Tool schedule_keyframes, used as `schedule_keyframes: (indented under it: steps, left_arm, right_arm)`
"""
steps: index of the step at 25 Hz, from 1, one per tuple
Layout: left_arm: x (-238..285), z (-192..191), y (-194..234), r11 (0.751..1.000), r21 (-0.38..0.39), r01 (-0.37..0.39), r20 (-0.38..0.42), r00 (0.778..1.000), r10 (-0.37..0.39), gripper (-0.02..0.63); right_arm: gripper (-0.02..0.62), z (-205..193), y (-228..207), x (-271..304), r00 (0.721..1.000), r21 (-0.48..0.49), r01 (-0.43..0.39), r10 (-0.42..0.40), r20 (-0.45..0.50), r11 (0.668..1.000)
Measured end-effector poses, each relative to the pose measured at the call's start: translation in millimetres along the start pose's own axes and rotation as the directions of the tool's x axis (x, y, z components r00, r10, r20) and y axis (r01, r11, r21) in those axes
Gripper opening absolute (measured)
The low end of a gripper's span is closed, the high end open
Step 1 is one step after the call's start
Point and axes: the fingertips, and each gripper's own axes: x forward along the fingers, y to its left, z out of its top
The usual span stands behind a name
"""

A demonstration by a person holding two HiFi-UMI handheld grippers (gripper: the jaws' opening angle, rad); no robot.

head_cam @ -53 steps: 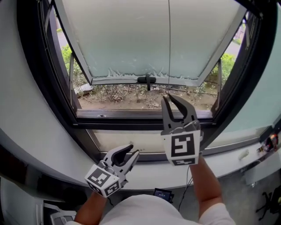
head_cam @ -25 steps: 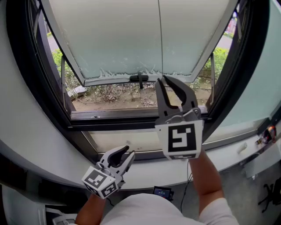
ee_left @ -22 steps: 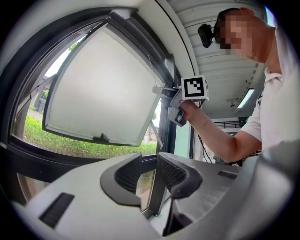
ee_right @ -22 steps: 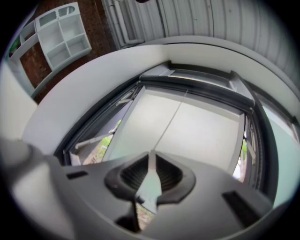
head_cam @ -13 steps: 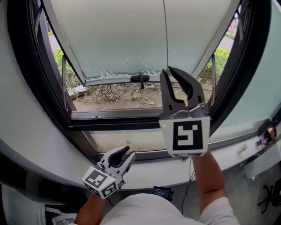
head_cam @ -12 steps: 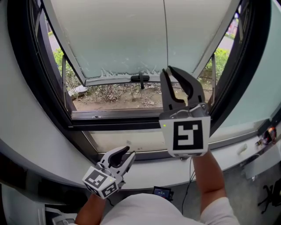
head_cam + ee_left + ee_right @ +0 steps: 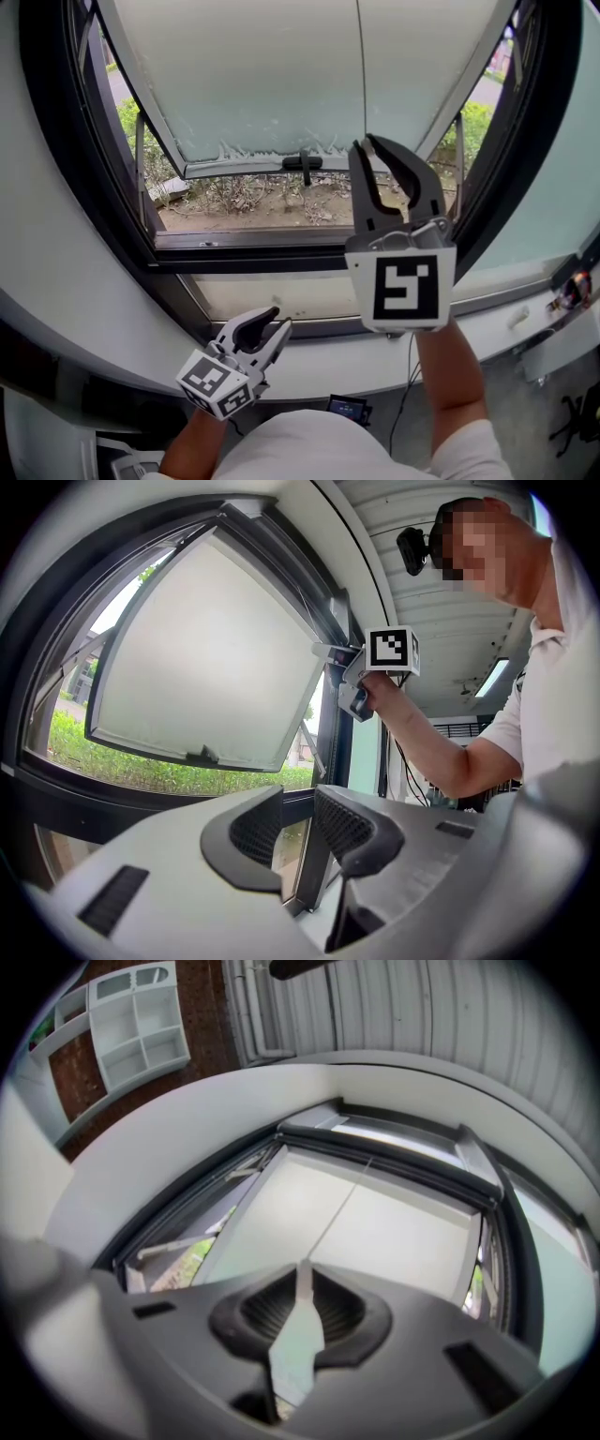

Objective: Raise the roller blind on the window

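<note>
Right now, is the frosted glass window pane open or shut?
Open. The frosted glass window pane tilts outward at its bottom edge, and green bushes show through the gap above the black frame.

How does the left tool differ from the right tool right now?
The left tool sits low near the sill, while the right tool is held high in front of the window. The left tool's jaws stand apart with nothing between them; the right tool's are pinched on the thin pull cord. Both point toward the window.
</note>
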Motion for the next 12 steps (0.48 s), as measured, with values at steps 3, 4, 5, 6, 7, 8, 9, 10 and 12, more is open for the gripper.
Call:
schedule_keyframes:
  steps: [3,4,5,6,7,8,9,10,12]
  left_arm:
    - [0.2,-1.4,-1.8,1.0,-0.004,0.001,-0.004,1.0,-0.001,0.121]
    - [0.4,-1.7,-2.6,1.0,-0.004,0.003,-0.005,1.0,-0.003,0.121]
    - [0.7,-1.8,-3.4,1.0,-0.005,0.007,-0.007,1.0,-0.007,0.121]
    - [0.8,-1.9,-4.0,1.0,-0.007,0.01,-0.008,1.0,-0.01,0.121]
    - [0.5,-2.3,-4.3,1.0,-0.009,0.012,-0.009,1.0,-0.012,0.121]
    - [0.0,-2.9,-4.4,1.0,-0.01,0.012,-0.009,1.0,-0.012,0.121]
    - [-0.8,-3.4,-4.3,1.0,-0.011,0.011,-0.009,1.0,-0.011,0.121]
    - [-1.6,-3.5,-4.2,1.0,-0.012,0.009,-0.009,1.0,-0.009,0.121]
    - [-2.2,-3.3,-4.2,1.0,-0.009,0.008,-0.01,1.0,-0.008,0.121]
  right_arm:
    - [0.058,-0.4,0.8,0.7,1.0,-0.025,0.001,-0.001,-0.004,1.0]
    - [0.058,-1.5,0.4,0.7,1.0,-0.025,0.004,-0.004,-0.007,1.0]
    - [0.058,-2.5,-0.2,1.0,1.0,-0.022,0.005,-0.005,-0.011,1.0]
    - [0.058,-3.3,-0.6,1.5,1.0,-0.021,0.004,-0.004,-0.015,1.0]
    - [0.058,-4.0,-0.8,1.9,1.0,-0.021,0.002,-0.002,-0.02,1.0]
    - [0.058,-4.7,-0.8,2.2,1.0,-0.023,0.0,-0.001,-0.024,1.0]
    - [0.058,-5.1,-0.8,2.3,1.0,-0.025,0.0,-0.001,-0.028,1.0]
    - [0.058,-5.3,-1.0,2.5,1.0,-0.029,0.001,-0.002,-0.031,1.0]
    - [0.058,-5.3,-1.3,3.3,0.999,-0.033,0.003,-0.004,-0.034,0.999]
